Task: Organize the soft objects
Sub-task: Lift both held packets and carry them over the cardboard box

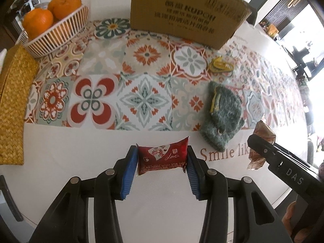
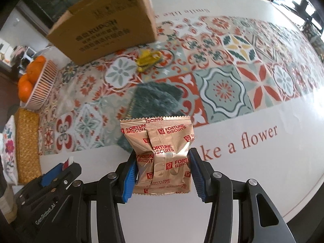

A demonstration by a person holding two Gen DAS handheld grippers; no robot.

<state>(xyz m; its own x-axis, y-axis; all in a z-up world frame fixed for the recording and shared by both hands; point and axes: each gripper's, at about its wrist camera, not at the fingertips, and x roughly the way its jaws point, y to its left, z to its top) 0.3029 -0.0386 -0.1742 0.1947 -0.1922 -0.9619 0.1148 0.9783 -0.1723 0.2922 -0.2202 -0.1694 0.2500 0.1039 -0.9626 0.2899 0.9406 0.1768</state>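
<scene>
White round table w/ a tiled-pattern cloth (image 1: pixel 145 85). Left gripper (image 1: pixel 162 162) is closed on a red snack pack (image 1: pixel 163 158), blue pads pressing both ends, pack held just above the white rim. Right gripper (image 2: pixel 162 170) is clamped on a gold biscuit pack (image 2: pixel 162 154), pinched at its lower half. Beyond them a fuzzy green glove (image 1: pixel 222 113) lies on the cloth, yellow bands (image 1: pixel 220 65) past it, near a cardboard box (image 1: pixel 186 14). Far left: basket (image 1: pixel 58 34) w/ oranges (image 1: pixel 38 21), straw mat (image 1: pixel 12 105) beside it.
</scene>
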